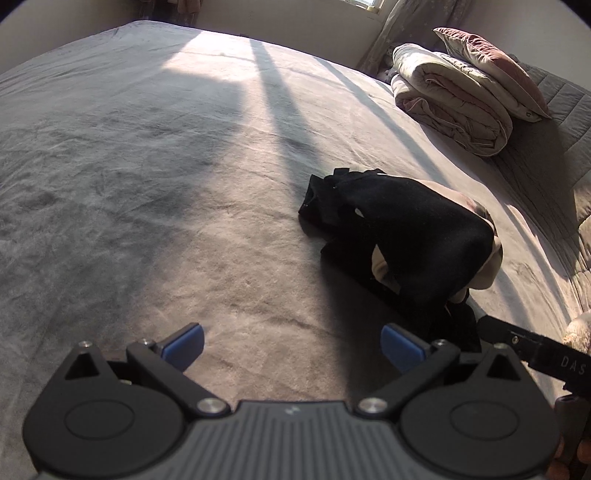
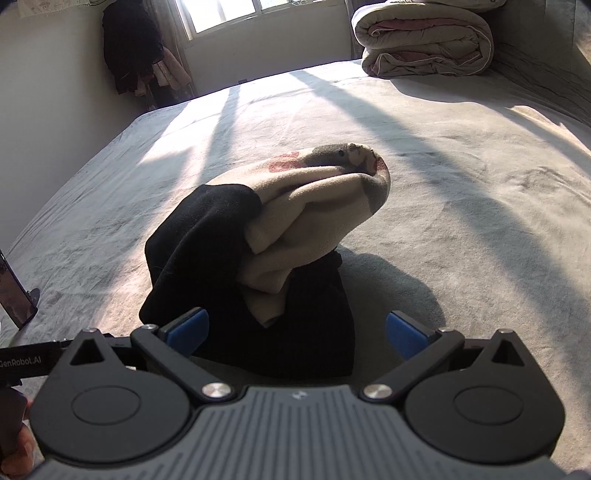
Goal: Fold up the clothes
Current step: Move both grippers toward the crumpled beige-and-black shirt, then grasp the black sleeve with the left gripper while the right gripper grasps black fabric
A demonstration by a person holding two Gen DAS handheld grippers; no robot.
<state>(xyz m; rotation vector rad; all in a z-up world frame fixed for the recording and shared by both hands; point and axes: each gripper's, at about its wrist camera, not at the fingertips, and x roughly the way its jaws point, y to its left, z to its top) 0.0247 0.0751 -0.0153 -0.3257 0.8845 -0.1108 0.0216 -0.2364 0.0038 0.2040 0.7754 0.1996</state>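
Left tool (image 1: 291, 345): blue pads spread wide, nothing between them, hovering over bare bed cover (image 1: 147, 166) near the close edge. Right tool (image 2: 297, 334): pads likewise spread wide and released, gripping nothing; dark cloth seen in the gap just ahead, contact not discernible.

Just beyond right tool: clothes heap (image 2: 258, 236) on the bed (image 2: 461, 177), bunched and unfolded. Black garment (image 2: 199, 243) underneath and draped to the left side; beige garment (image 2: 317, 206) with reddish and grey print on top, humped upward. From left wrist view, same heap (image 1: 406, 229) lying ahead and right of left tool, toward the right edge of the bed, black layer mostly covering beige. Part of right tool's black body visible at lower right of that view (image 1: 532, 350).

Mid-bed: sun patches and long shadow stripes across the cover.

Far right corner of bed: rolled beige-pink quilt (image 2: 424, 37), with a pink pillow (image 1: 491, 70) leaning on it in left wrist view.

Beyond far edge: window (image 2: 229, 11), curtain, dark clothes hanging in left corner (image 2: 129, 48).
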